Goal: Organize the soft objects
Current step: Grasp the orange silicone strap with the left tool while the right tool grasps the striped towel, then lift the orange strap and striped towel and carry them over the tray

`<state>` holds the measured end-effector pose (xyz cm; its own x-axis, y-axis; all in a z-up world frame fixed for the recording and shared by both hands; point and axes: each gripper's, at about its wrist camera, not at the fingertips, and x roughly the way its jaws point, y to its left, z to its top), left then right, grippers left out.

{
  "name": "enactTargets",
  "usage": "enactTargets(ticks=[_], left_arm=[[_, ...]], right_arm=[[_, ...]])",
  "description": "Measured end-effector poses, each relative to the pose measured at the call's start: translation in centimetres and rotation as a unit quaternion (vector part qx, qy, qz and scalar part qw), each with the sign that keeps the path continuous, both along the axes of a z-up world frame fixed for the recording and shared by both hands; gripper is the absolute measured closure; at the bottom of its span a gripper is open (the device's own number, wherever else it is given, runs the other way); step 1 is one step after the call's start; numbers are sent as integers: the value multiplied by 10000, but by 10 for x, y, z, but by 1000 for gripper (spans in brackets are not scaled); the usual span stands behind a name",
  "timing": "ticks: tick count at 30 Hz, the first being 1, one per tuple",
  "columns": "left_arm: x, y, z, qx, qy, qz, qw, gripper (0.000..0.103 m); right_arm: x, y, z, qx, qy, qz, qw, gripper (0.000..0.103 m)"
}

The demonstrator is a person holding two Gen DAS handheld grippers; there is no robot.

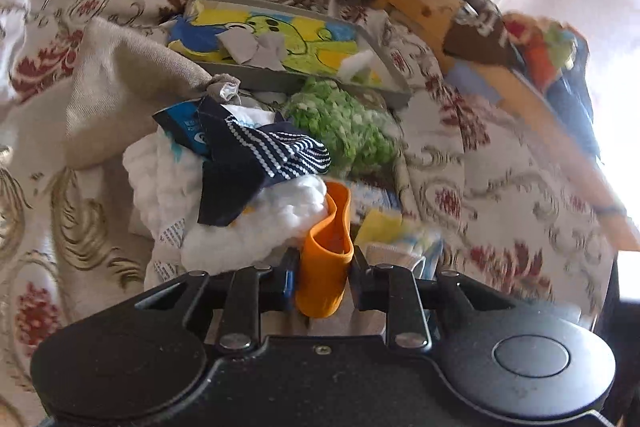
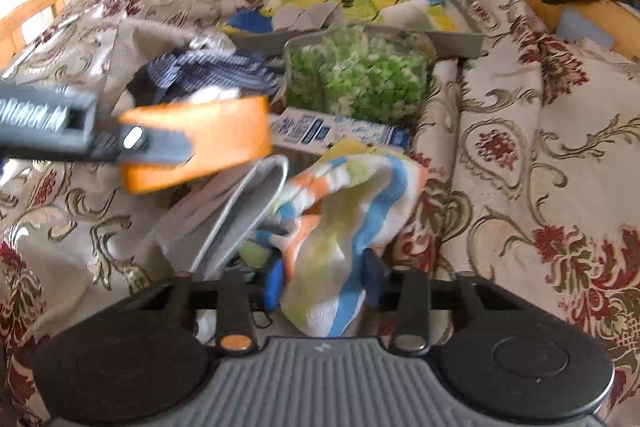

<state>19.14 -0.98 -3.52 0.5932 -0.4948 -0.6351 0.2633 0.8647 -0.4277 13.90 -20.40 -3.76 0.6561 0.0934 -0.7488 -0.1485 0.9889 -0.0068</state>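
Print on blue-white carton too blurred to read. Floral bedspread underneath. Left gripper pinching orange sock; right gripper pinching striped towel.

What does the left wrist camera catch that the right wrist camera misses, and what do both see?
Only the left wrist view shows the fluffy white cloth under the left gripper, shut on an orange piece. Only the right wrist view shows the right gripper shut on a striped towel. Both show the green fluffy item and the grey tray.
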Motion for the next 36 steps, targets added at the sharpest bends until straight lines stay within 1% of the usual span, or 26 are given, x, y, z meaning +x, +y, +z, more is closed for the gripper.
enactTargets(ticks=[3, 5, 11, 13, 14, 15, 18, 19, 20, 21, 23, 27, 29, 31, 35, 36], left_arm=[[-10, 3, 2, 180, -94, -203, 9996, 76], [-16, 5, 3, 301, -120, -331, 9989, 76], [-33, 6, 0, 550, -96, -808, 9952, 76], [-36, 4, -4, 609, -122, -868, 9943, 76], [-37, 3, -5, 629, -123, -856, 9943, 76], [-37, 2, -7, 624, -115, -854, 9943, 76], [-36, 0, -8, 634, -144, -764, 9950, 71], [-35, 0, -8, 608, -144, -713, 9955, 69], [-34, 0, -8, 595, -142, -642, 9961, 67], [-33, -1, -8, 597, -142, -595, 9963, 66], [-32, -2, -8, 615, -166, -512, 9967, 64], [-32, -8, -11, 628, -236, -468, 9967, 61], [-31, -10, -13, 651, -263, -421, 9966, 59], [-29, -10, -14, 582, -240, -317, 9975, 56], [-26, -10, -11, 494, -340, -102, 9981, 49], [-25, -10, -11, 466, -353, -61, 9983, 49]], right_arm=[[-1, -8, 5, 83, -187, -270, 9994, 79], [-1, -15, 8, 153, -325, -416, 9985, 81], [-4, -31, 20, 286, -867, -882, 9919, 82], [-2, -34, 20, 324, -882, -934, 9912, 81], [1, -35, 18, 332, -803, -924, 9919, 80], [3, -35, 17, 336, -735, -930, 9924, 79], [6, -37, 14, 433, -588, -949, 9928, 63], [6, -36, 13, 447, -566, -954, 9928, 61], [6, -36, 12, 463, -549, -947, 9929, 56], [6, -36, 12, 473, -540, -941, 9930, 48], [6, -34, 11, 475, -529, -951, 9929, 42], [12, -37, 7, 580, -393, -1074, 9917, 33], [16, -41, 4, 664, -337, -1177, 9903, 32], [20, -43, 2, 740, -316, -1257, 9888, 29], [25, -39, -1, 744, -357, -1216, 9891, 23], [26, -38, -1, 721, -377, -1196, 9895, 22]])
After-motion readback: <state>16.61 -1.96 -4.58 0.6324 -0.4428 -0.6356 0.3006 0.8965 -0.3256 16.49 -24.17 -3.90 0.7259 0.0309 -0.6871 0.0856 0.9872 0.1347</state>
